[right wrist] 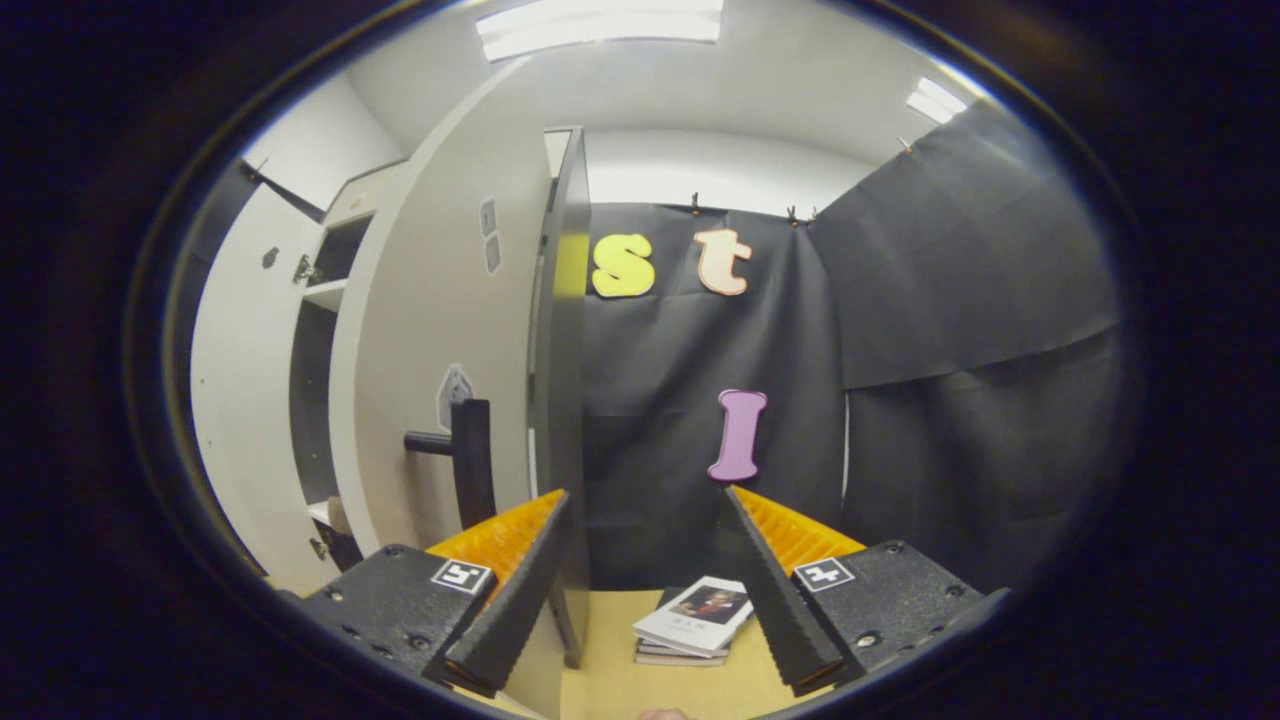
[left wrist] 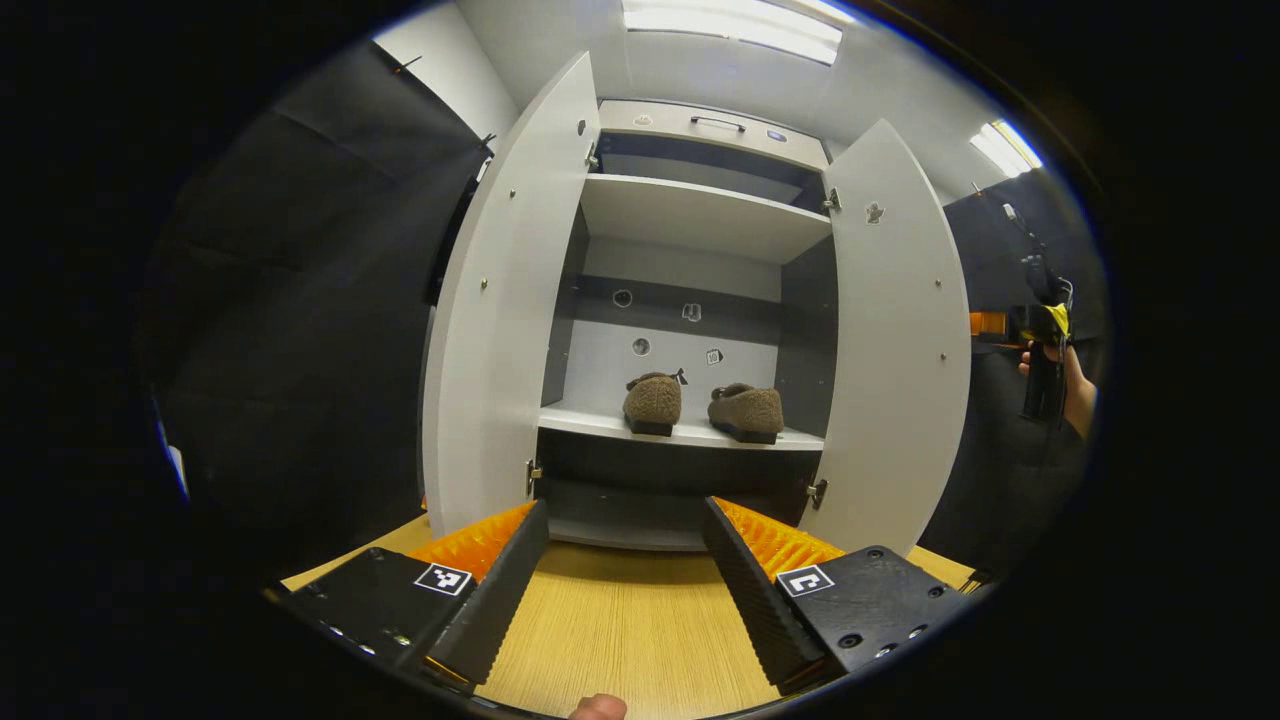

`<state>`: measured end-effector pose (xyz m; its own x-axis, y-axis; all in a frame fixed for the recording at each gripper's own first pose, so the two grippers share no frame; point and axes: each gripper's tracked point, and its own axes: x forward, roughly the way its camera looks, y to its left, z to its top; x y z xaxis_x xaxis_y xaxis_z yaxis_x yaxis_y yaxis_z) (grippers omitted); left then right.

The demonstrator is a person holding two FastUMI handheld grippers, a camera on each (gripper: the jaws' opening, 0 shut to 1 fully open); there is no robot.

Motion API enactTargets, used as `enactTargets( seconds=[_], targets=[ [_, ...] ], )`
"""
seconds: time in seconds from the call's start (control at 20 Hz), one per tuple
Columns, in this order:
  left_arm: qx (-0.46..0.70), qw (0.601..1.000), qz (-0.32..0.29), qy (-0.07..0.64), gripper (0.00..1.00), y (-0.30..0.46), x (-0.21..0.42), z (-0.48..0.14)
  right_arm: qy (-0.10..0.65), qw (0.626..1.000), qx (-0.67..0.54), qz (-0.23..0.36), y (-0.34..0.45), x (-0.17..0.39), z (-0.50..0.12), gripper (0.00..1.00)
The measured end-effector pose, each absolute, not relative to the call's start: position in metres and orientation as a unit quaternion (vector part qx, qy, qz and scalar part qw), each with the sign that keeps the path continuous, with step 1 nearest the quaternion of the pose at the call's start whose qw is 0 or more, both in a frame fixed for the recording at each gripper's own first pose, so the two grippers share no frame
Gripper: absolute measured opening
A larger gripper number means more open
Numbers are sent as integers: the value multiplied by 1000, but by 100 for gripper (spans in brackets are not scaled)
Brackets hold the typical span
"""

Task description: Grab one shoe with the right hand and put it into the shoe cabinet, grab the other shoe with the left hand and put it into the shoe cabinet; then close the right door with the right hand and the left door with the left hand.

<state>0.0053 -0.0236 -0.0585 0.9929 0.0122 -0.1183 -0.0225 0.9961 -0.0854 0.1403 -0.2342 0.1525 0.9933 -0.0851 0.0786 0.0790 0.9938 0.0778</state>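
1. No word or number can be read anywhere.
2. Left gripper [left wrist: 625, 505]: a square black-and-white marker [left wrist: 443, 578] sits on the block behind each finger, a coded pattern and no lettering.
3. Right gripper [right wrist: 645, 495]: a like marker pair [right wrist: 460, 576], also only a pattern.
4. Small stickers [left wrist: 690, 312] on the shoe cabinet [left wrist: 700, 215] back wall, above the gap between the left gripper's fingers: too small to read.
5. A sticker [right wrist: 455, 390] on the right door [right wrist: 430, 300], above the right gripper's left finger: blurred.
6. The top book [right wrist: 695, 612] between the right gripper's fingers carries a line of print, illegible.
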Motion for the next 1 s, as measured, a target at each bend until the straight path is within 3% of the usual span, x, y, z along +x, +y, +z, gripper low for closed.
enactTargets(
  seconds=[0.05,0.25,0.3,0.35,0.4,0.45,0.95,1.0],
  targets=[
    [-44,997,7,59,95,-24,6,-58,-43,998,40,-37,-232,142,153,90],
    [-46,997,2,56,95,-27,7,-55,-37,998,34,-31,-226,138,151,93],
    [-48,997,1,57,95,-27,7,-55,-34,999,34,-25,-220,137,151,89],
    [-51,997,0,57,95,-26,8,-55,-32,999,29,-19,-213,137,151,92],
    [-54,997,-2,55,95,-27,8,-53,-33,999,23,-12,-204,137,153,88],
    [-55,997,-3,55,94,-27,7,-53,-33,999,14,-3,-195,137,153,93],
    [-53,997,16,58,95,-9,3,-53,-49,997,-7,54,-122,148,156,93],
    [-52,997,17,58,95,-7,3,-53,-49,997,-6,61,-115,151,155,88]
  ],
)
